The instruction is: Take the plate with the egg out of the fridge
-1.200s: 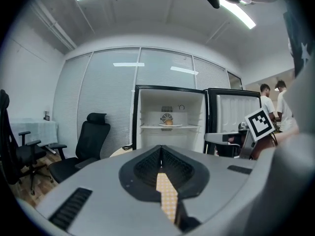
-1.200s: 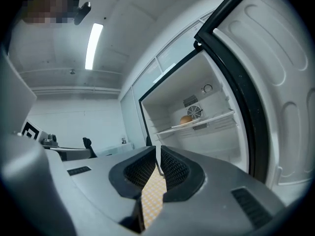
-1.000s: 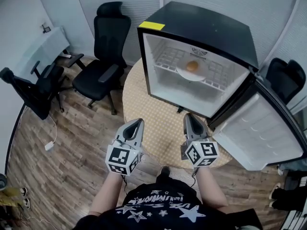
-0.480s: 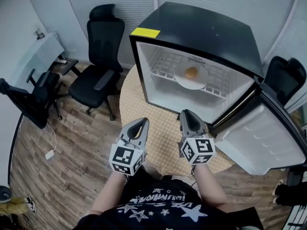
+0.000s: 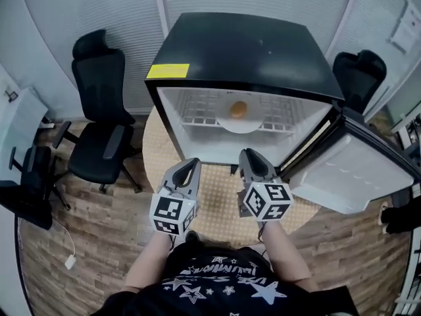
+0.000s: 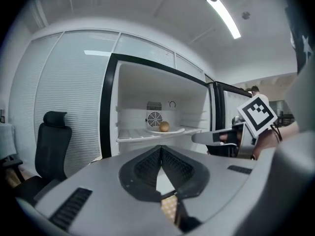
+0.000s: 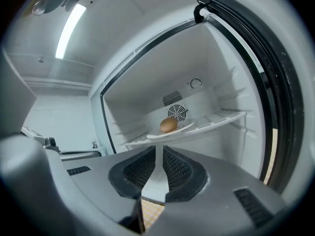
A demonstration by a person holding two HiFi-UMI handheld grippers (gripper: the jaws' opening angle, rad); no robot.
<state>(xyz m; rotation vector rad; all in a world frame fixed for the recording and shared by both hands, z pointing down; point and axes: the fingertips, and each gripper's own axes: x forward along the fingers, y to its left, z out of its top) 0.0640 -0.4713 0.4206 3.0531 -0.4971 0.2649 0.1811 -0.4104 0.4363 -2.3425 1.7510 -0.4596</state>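
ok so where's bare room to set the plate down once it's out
Best bare patch: the round table in front of the fridge, between its open front and the person. Inside, the shelf is bare left of the plate, and the space under it looks empty. Crowded on the right, where the open door hangs over the table edge.

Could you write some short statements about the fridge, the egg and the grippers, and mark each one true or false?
1. The fridge door stands open. True.
2. The egg lies on a plate on the shelf. True.
3. The right gripper holds the plate. False: it is shut and empty, outside the fridge.
4. The yellow label is on the door. False: it is on the fridge's top, at the front left corner.
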